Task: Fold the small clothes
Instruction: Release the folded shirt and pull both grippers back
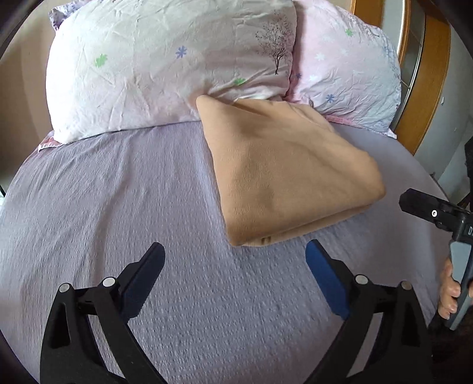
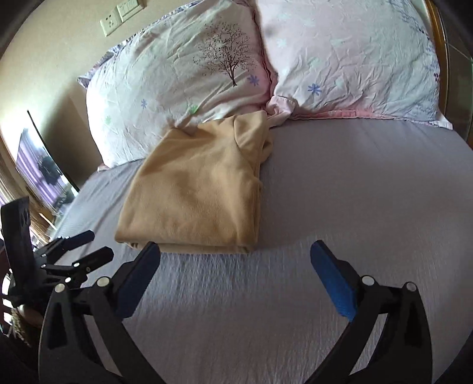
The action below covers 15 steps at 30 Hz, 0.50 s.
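A tan fleece garment (image 1: 289, 174) lies folded into a compact stack on the lilac bed sheet (image 1: 118, 206), its far end against the pillows. It also shows in the right wrist view (image 2: 195, 189). My left gripper (image 1: 235, 251) is open and empty, just short of the garment's near edge. My right gripper (image 2: 235, 251) is open and empty, its left fingertip (image 2: 150, 251) close to the stack's near edge. The left gripper shows at the left of the right wrist view (image 2: 85, 245). The right tool's body (image 1: 437, 212) shows at the right edge of the left wrist view.
Two floral pillows (image 1: 165, 68) (image 1: 346, 68) lie at the head of the bed, with a wooden headboard (image 1: 428, 73) behind them. A wall with sockets (image 2: 111, 20) and a dark screen (image 2: 41, 159) stand at the left. Bare sheet (image 2: 340, 192) lies right of the garment.
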Each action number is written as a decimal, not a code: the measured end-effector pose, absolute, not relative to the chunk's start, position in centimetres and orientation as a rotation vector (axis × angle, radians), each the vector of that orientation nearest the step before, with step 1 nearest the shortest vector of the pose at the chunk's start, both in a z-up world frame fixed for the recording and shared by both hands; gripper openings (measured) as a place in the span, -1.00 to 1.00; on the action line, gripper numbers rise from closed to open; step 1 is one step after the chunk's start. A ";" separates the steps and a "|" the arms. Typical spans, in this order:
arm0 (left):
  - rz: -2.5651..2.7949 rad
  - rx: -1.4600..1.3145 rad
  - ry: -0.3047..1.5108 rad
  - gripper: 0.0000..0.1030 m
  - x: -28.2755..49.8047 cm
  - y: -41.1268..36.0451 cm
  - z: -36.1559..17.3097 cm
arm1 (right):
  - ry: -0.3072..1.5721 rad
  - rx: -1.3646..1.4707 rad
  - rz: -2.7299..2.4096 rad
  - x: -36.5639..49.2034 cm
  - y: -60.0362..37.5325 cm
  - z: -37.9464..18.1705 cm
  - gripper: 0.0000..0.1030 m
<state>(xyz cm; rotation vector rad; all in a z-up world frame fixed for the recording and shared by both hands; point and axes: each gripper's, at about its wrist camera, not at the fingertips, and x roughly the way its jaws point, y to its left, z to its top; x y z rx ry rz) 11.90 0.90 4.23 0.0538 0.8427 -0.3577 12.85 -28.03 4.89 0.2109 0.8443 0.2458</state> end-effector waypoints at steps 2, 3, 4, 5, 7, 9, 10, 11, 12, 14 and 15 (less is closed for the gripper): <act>-0.342 0.073 0.877 0.89 12.3 0.8 3.4 | 0.872 0.154 0.229 13.2 -27.1 3.5 0.96; -0.333 0.088 0.885 0.89 12.4 0.7 3.1 | 0.885 0.130 0.220 12.8 -27.2 3.1 0.96; -0.319 0.103 0.890 0.89 12.3 0.6 2.9 | 0.899 0.107 0.206 13.2 -26.8 2.4 0.96; -0.305 0.118 0.896 0.89 12.4 0.5 2.8 | 0.911 0.083 0.195 13.3 -26.3 2.0 0.96; -0.286 0.134 0.904 0.89 12.4 0.5 2.4 | 0.926 0.050 0.191 13.4 -25.7 1.4 0.96; -0.282 0.133 0.934 0.89 12.8 0.5 1.9 | 0.941 0.014 0.186 13.3 -25.0 0.9 0.96; -0.276 0.144 0.933 0.90 13.0 0.5 1.9 | 0.954 -0.004 0.182 13.3 -24.6 0.7 0.96; -0.276 0.147 0.937 0.91 12.8 0.4 1.8 | 0.971 -0.022 0.177 13.5 -24.3 0.4 0.96; -0.275 0.155 0.938 0.94 12.8 0.3 1.8 | 0.984 -0.037 0.170 13.5 -24.1 0.2 0.96; -0.279 0.159 0.946 0.97 12.8 0.3 1.8 | 1.003 -0.055 0.168 13.4 -23.8 0.0 0.96; -0.279 0.161 0.946 0.97 12.8 0.2 1.8 | 1.011 -0.058 0.167 13.4 -23.8 -0.1 0.96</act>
